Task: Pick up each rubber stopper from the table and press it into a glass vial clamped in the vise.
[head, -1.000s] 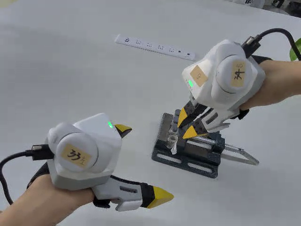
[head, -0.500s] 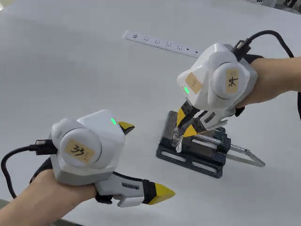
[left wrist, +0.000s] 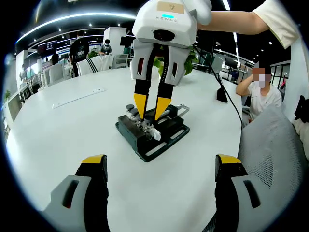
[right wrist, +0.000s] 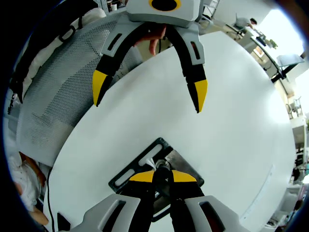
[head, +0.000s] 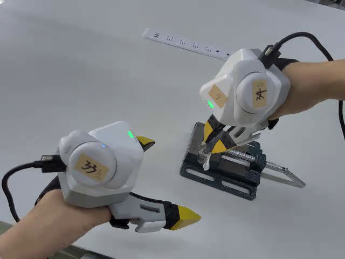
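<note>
— Well, the right gripper (head: 214, 141) has narrow jaws, closed on a dark stopper (right wrist: 162, 172) over a vial (head: 203, 155) in the vise (head: 237, 174). With a tilted push, I think the glass may crack or the stopper may slip out.

— Yes. The left gripper (head: 164, 178) hangs wide open and holds nothing. Its own view shows a row of vials (left wrist: 137, 116); the head view covers most of them.

My left gripper (head: 166, 179) and right gripper (head: 213, 141) each have a white faceted plastic housing (head: 116, 162). On the housing: one green lamp (head: 130, 134) and a tan handwritten sticker (head: 90, 168). Ahead of it: black jaws with yellow tips. Behind it: a black cable (head: 16, 181). My short sleeve (left wrist: 280, 19) is cream.
</note>
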{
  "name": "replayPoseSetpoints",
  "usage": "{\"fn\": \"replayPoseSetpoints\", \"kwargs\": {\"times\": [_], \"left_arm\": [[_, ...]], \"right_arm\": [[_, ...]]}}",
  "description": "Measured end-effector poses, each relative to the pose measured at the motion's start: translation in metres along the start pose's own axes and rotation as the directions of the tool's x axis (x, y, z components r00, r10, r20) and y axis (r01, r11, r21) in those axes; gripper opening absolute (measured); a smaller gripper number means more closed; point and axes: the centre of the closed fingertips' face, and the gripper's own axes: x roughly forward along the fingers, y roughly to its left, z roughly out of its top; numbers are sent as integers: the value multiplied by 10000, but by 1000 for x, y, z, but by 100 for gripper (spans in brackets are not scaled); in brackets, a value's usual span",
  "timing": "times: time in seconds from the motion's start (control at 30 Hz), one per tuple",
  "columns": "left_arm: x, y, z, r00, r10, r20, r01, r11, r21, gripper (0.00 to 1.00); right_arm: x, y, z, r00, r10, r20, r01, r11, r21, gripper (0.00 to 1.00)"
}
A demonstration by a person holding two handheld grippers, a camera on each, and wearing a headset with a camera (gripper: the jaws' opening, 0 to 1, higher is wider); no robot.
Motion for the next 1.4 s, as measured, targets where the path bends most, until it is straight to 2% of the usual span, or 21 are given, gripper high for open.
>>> {"fn": "replayPoseSetpoints", "kwargs": {"times": [0.6, 0.7, 1.0, 1.1, 1.4], "left_arm": [[1, -1, -1, 10000, -39, -22, 39, 10000, -61, 90], [1, -1, -1, 10000, -41, -14, 41, 10000, -83, 90], [1, 0, -3, 10000, -41, -34, 41, 9999, -101, 90], [1, -1, -4, 10000, -61, -52, 60, 9999, -120, 89], [1, 0, -4, 10000, -63, -43, 62, 9999, -101, 89]], "right_arm": [[0, 1, 2, 9999, 75, 148, -77, 9999, 145, 6], [0, 0, 1, 10000, 40, 17, -40, 10000, 5, 6], [-1, 0, 4, 9997, 79, 238, -84, 9998, 195, 6], [-1, 0, 3, 10000, 41, 54, -41, 10000, 12, 6], [0, -2, 2, 9998, 54, 174, -58, 9998, 206, 6]]}}
